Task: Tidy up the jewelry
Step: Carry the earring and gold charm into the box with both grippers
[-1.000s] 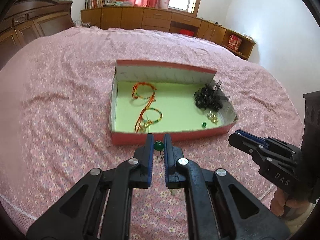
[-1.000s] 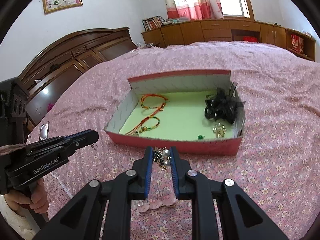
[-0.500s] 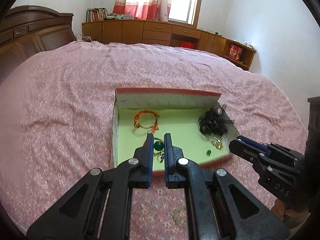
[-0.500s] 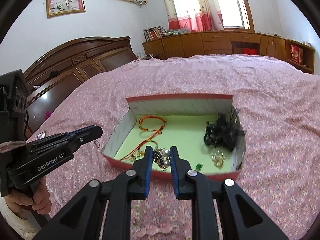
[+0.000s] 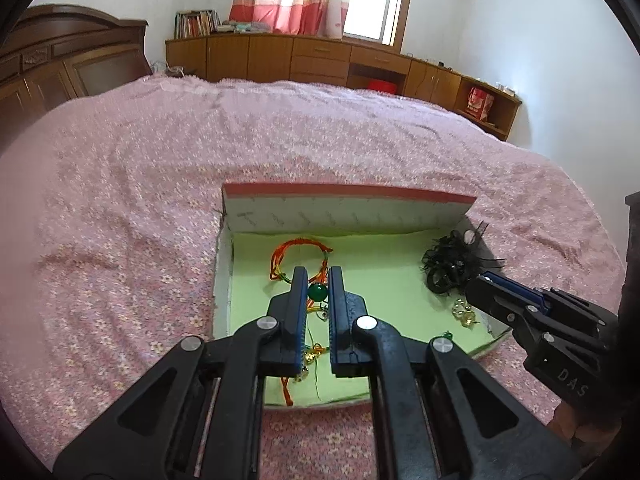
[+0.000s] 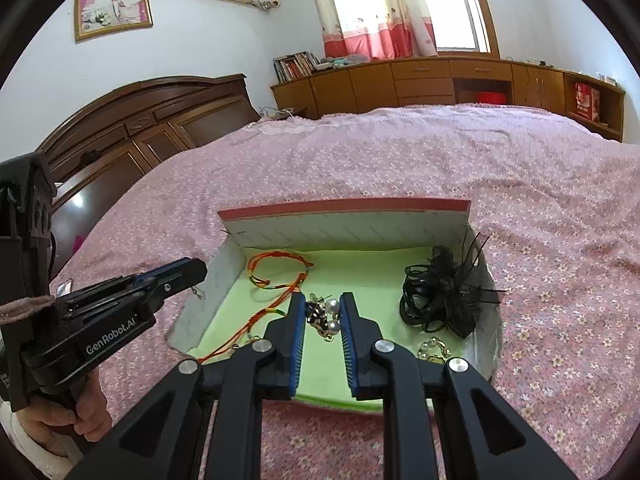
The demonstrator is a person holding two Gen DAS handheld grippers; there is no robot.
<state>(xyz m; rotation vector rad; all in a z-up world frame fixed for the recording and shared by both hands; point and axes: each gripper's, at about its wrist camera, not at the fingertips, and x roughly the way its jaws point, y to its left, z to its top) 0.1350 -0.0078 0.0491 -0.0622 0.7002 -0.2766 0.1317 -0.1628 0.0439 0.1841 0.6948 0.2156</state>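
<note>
A shallow red box (image 5: 344, 192) with a pale green floor lies on the pink bedspread. My left gripper (image 5: 318, 282) hovers over its left half, shut on a green bead earring (image 5: 318, 292) whose small metal parts dangle below. My right gripper (image 6: 323, 312) hangs over the middle of the box (image 6: 344, 205), shut on a pearl earring (image 6: 326, 316). On the green floor lie red-orange cord bracelets (image 5: 298, 250), a black hair ornament (image 6: 440, 300), clear-gold earrings (image 5: 464, 314) and a small green bead (image 5: 447, 335). Each view also shows the other gripper from the side: right gripper (image 5: 480, 284), left gripper (image 6: 196, 270).
The floral bedspread (image 5: 120, 208) stretches wide around the box. A dark wooden headboard (image 6: 152, 120) stands at the left. Low wooden cabinets (image 5: 320, 56) line the far wall under the window. A person's hand (image 6: 80, 412) grips the left tool's handle.
Both grippers have moved forward, from in front of the box's near wall to above its green floor. Each still carries its earring.
</note>
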